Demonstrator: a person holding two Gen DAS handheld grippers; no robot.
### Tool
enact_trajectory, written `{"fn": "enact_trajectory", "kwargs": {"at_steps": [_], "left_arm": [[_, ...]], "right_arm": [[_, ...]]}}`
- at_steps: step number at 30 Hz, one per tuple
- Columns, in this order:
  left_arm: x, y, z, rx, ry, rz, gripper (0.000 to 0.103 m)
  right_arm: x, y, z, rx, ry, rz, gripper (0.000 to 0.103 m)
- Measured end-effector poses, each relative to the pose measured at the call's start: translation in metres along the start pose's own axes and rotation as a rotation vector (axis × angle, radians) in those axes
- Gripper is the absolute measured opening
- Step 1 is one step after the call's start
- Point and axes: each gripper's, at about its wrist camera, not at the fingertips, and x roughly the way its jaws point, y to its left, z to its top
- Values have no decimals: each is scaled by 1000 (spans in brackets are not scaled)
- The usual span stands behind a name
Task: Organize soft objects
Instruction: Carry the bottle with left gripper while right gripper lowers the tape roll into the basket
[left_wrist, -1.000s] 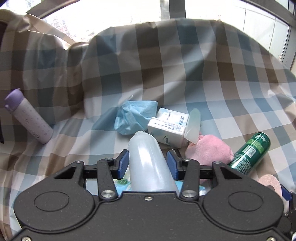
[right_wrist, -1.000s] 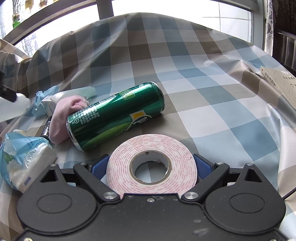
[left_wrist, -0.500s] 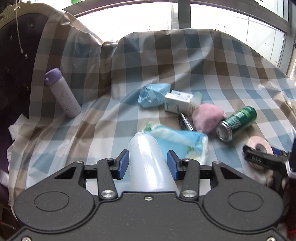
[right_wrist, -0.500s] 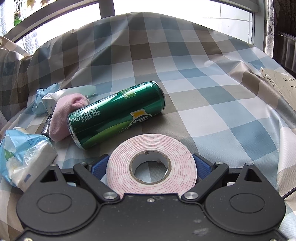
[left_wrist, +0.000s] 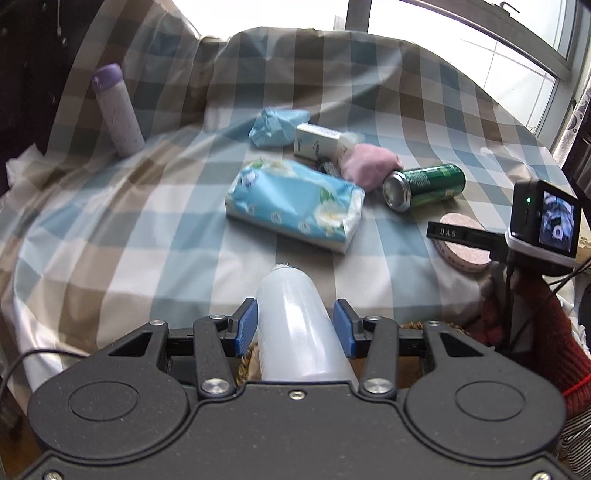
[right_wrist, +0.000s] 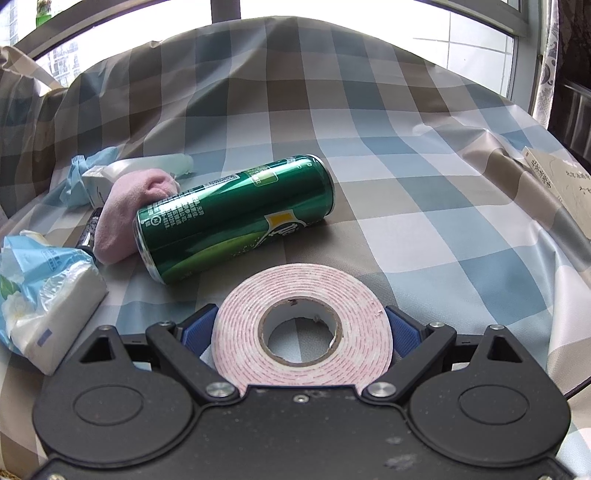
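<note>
The left gripper is clamped on a translucent white plastic bottle, its blue pads pressing both sides, and carries it above the near edge of the checked blue-and-beige cloth, apparently lifting a hard item away from the soft ones. At 12 o'clock from it lies the light-blue floral tissue pack, the nearest soft object; beyond, at 12 to 1 o'clock, sit a crumpled blue face mask, a small white carton and a pink cloth bundle. A green drink can lies on its side at 1 o'clock, a lavender flask at 10 o'clock.

The right gripper has its fingers closed around a pink-and-white roll of foam tape, which rests flat on the cloth, probably steadied for removal. The can lies at 11 o'clock, touching the pink bundle; the tissue pack is at 9 o'clock.
</note>
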Motion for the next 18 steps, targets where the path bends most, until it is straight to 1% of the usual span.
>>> {"fn": "enact_trajectory", "kwargs": {"at_steps": [4, 8, 11, 16, 17, 18], "left_arm": [[0, 4, -12, -28, 24, -12, 43], [-1, 6, -20, -31, 26, -14, 41], [-1, 9, -25, -47, 36, -33, 41], [1, 9, -31, -49, 52, -53, 39], [2, 8, -32, -47, 57, -59, 38], [2, 7, -33, -47, 61, -67, 35]], "right_arm": [[-6, -2, 4, -25, 61, -9, 94], [-25, -14, 5, -8, 107, -23, 94], [-53, -27, 4, 34, 97, 9, 94], [-109, -39, 0, 79, 54, 97, 94], [-120, -39, -2, 81, 48, 114, 94], [-129, -38, -4, 81, 43, 132, 94]]}}
